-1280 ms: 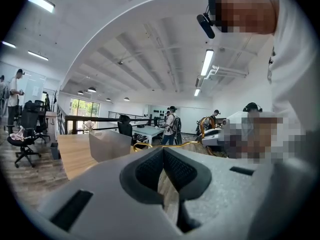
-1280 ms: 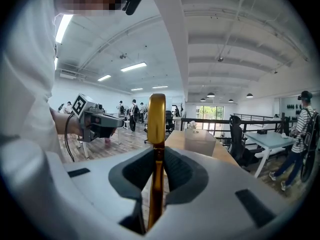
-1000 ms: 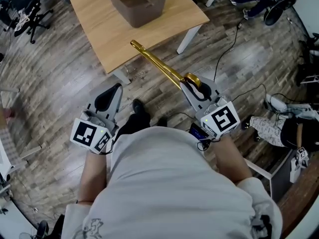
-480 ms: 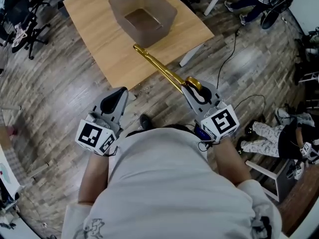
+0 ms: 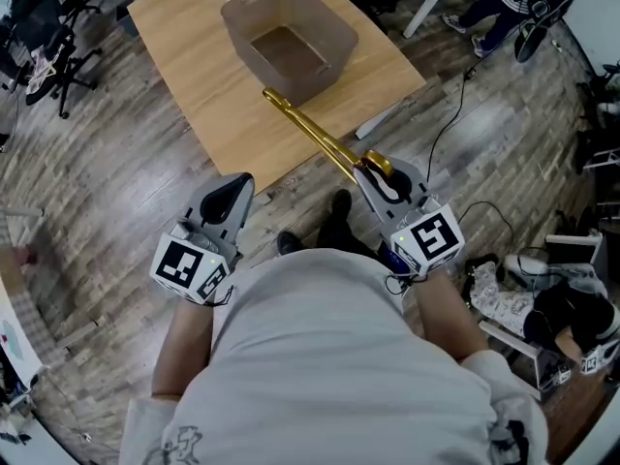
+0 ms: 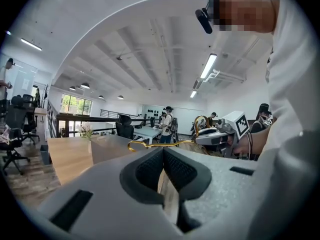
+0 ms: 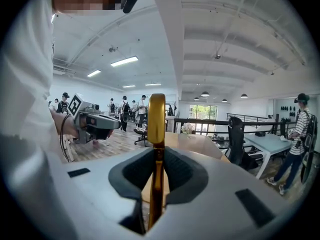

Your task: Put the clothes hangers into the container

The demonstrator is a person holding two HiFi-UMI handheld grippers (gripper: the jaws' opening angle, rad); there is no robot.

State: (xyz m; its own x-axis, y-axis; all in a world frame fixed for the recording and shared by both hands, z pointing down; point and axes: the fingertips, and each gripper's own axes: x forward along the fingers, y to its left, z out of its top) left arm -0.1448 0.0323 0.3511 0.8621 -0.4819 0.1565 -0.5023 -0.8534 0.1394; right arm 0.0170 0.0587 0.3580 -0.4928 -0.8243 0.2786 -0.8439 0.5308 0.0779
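Right gripper (image 5: 380,170) pinches a gold hanger (image 5: 308,129), carried in the air over the table (image 5: 194,76) edge, tip near the container (image 5: 341,29). Container looks empty. Left gripper (image 5: 232,192) is pressed together, holding nothing. Judgement: early stage, nothing deposited yet and the drop-in remains.

I am finding no words, numbers, brand names or signs that I can read in any view. The nearest thing I am seeing is a black-and-white square marker (image 5: 182,263) on a cube at about eight o'clock in the head view, and a second marker (image 5: 432,233) at about three o'clock. Both are showing block patterns only, not letters.
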